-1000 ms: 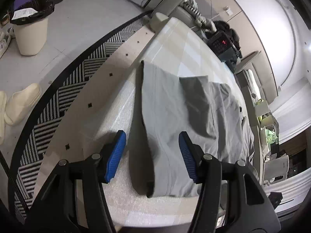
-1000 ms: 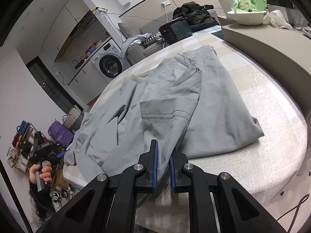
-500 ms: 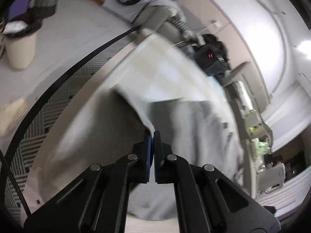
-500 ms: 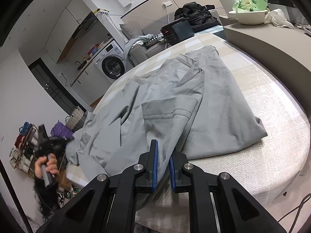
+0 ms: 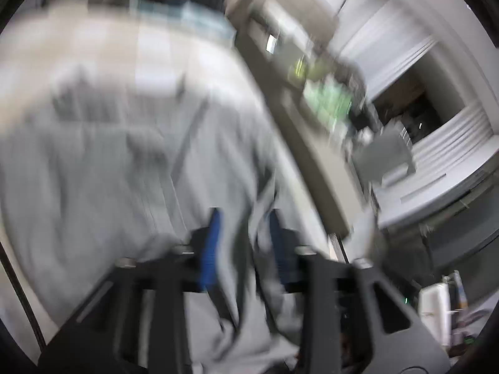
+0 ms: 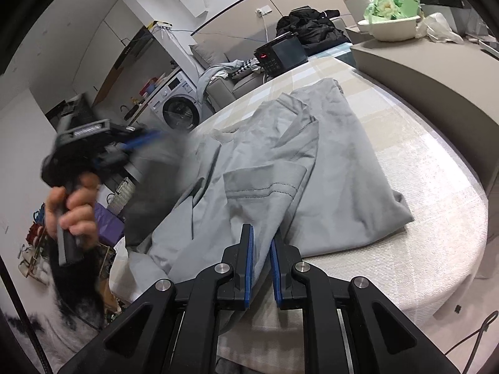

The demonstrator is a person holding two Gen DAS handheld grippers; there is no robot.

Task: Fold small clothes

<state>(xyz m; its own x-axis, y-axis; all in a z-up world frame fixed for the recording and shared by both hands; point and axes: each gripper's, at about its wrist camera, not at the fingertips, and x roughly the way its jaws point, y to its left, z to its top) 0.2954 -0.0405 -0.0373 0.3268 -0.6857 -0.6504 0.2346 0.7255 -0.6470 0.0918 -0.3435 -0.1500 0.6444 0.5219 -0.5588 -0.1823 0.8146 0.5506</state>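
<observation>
A grey shirt (image 6: 327, 162) lies spread on the round table (image 6: 436, 218), partly folded over itself. My right gripper (image 6: 261, 246) is shut on its near edge, with cloth pinched between the blue pads. My left gripper (image 5: 243, 240) is over the shirt (image 5: 124, 155). Its jaws are opening, and a fold of grey cloth hangs loosely between the parted pads. The left wrist view is heavily blurred. In the right wrist view, the left gripper (image 6: 146, 138) is a blur at the left, held by a hand (image 6: 75, 205), with lifted cloth beside it.
A beige counter (image 6: 421, 71) with a white bowl (image 6: 389, 28) borders the table at the right. At the back are a black device with a red display (image 6: 277, 54), dark clothes (image 6: 312, 26) and a washing machine (image 6: 179, 110). Clutter sits on the floor at the left.
The left gripper shut on the shirt's left edge, swept fast across the shirt with the cloth, and its pads have now parted. The right gripper has stayed put, still pinching the cloth.
</observation>
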